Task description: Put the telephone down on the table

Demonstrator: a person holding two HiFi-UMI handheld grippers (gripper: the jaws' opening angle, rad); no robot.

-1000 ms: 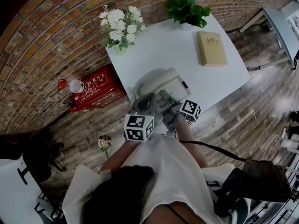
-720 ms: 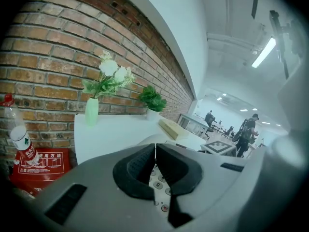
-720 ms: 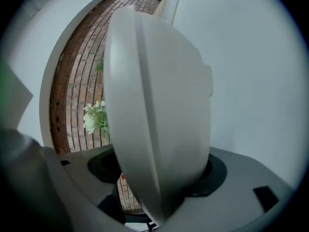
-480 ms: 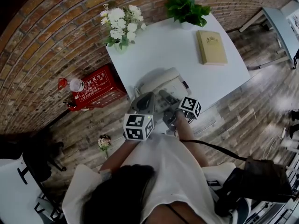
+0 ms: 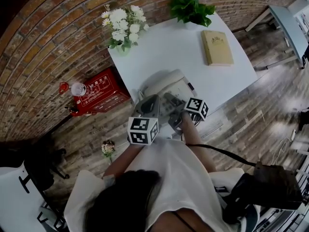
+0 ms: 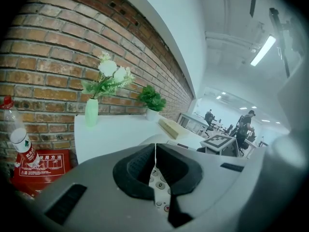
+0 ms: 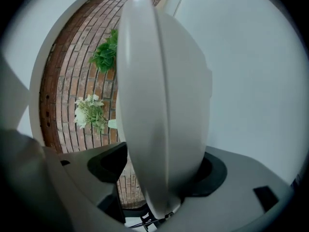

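Your right gripper [image 7: 161,175] has edged slightly toward the top of the head view since a second ago; your left gripper [image 6: 155,159] has barely shifted; the telephone [image 5: 166,84] lies at the same near-left edge of the counter as before.

Across the upper left of the head view runs the brick wall [image 5: 53,42]; wooden floor [image 5: 251,110] fills the right side and the lower left; the white counter [image 5: 169,47] sits at upper centre, turned at an angle. On the floor to the left of the counter, against the wall, lies a red box [image 5: 102,93].

The telephone is pale, just above both grippers in the frame; whether it rests on the counter or is held just clear of it, I cannot tell. Your right jaws are clamped on its smooth rounded shell, which fills the middle of the right gripper view. Your left jaws are pressed together with only a thin slit between them and nothing in it; the telephone's keypad [image 6: 158,183] shows just beyond them.

A tan book [image 5: 217,48] lies flat toward the right of the counter, well apart from the telephone; a green plant [image 5: 190,8] stands at the far corner; white flowers [image 5: 120,27] in a vase stand at the left corner; a small bottle [image 5: 77,89] stands just beside the red box.
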